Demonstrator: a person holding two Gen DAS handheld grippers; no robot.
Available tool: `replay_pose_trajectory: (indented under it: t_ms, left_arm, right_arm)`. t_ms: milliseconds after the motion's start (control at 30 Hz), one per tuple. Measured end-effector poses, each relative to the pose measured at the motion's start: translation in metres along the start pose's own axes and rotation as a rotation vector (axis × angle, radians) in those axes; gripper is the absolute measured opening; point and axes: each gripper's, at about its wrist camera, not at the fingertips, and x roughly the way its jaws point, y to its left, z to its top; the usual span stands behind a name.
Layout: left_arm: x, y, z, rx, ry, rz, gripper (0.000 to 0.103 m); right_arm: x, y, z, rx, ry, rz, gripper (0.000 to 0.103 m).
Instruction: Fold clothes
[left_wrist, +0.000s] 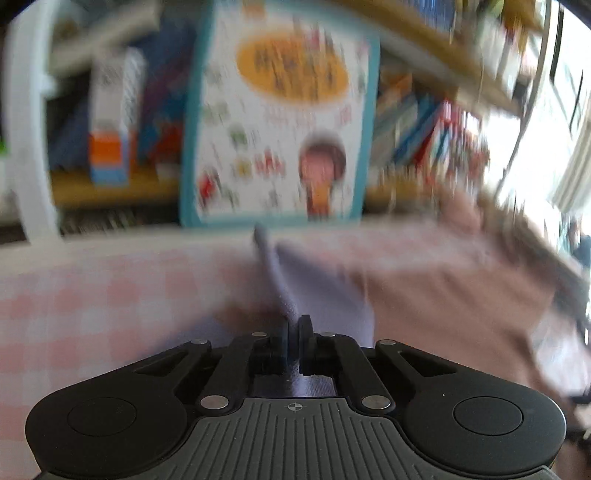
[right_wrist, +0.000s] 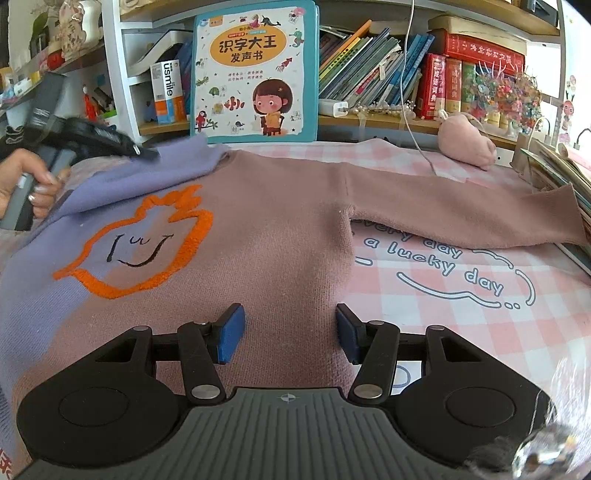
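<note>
A pink and purple sweater with an orange outlined smiling shape lies flat on a pink checked cloth. Its pink right sleeve stretches out to the right. Its purple left sleeve is folded over onto the body. My left gripper is shut on the purple sleeve and holds it lifted; that view is blurred. It also shows in the right wrist view at the far left, in a hand. My right gripper is open and empty, low over the sweater's hem.
A large children's book stands at the back against shelves of books. A pink plush toy and a white cable lie at the back right. The checked cloth bears printed words on the right.
</note>
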Motion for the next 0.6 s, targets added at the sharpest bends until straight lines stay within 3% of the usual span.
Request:
replay_pose_trajectory:
  t_ms: [167,300,400,533,600]
  left_arm:
    - [-0.102,0.012,0.013,-0.036,-0.304,0.093,0.004]
    - [-0.185,0.042,-0.001,-0.052,-0.431,0.3,0.004]
    - [-0.227,0.073,-0.025,-0.112,-0.415,0.469,0.006]
    - [-0.239,0.115,-0.066,-0.252,-0.22,0.661,0.025]
    - [-0.245,0.123,-0.088,-0.31,-0.183,0.709,0.026]
  right_arm:
    - [0.0,0.002,0.002,0.005,0.01,-0.014,0.051]
    - [0.0,0.001,0.004,0.018,0.025,-0.022,0.051]
    - [0.0,0.006,0.007,0.026,0.05,-0.025,0.052]
    - [0.0,0.017,0.01,0.003,0.085,0.02,0.053]
    - [0.001,0.021,0.01,-0.009,0.091,0.026,0.053]
